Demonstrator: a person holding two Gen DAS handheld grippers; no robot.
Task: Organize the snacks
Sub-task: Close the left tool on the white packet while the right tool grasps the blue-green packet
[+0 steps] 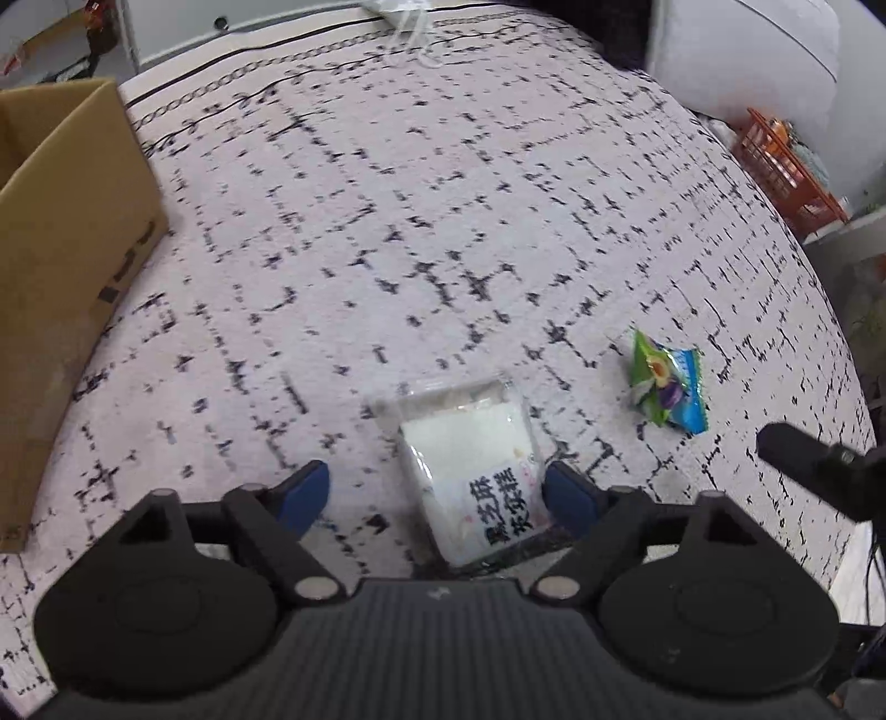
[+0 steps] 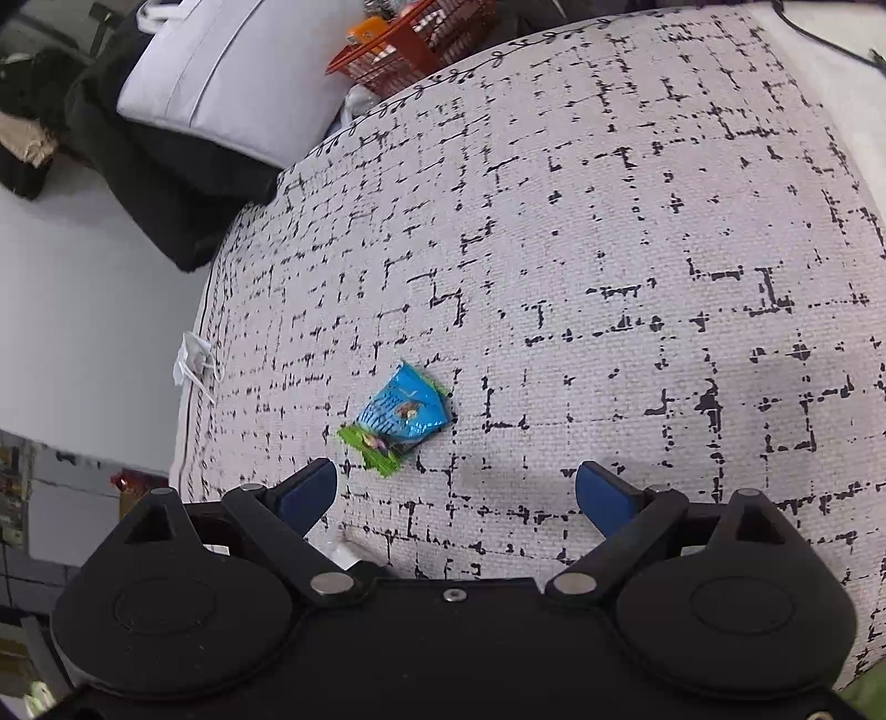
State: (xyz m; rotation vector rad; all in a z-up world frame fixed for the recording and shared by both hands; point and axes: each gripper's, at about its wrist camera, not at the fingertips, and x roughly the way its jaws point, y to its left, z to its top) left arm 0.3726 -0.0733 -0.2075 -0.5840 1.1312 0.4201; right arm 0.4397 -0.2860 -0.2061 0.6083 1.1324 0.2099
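The left tongs (image 1: 437,495) stand wide, gripping nothing; the clear plastic packet of white cake (image 1: 470,471) lies between them, nearer the right pad. Centre it, then squeeze gently. The right tongs (image 2: 457,495) gape empty, the blue-green foil sachet (image 2: 396,421) just ahead-left.

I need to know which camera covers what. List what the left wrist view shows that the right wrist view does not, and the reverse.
Left wrist view only: the cardboard box, and the clear packet of white snack lying between the left gripper fingers, not pinched.

Right wrist view only: the open right gripper over bare cloth, and a black garment.

Both: the green-and-blue snack packet, the patterned tablecloth, the orange basket.
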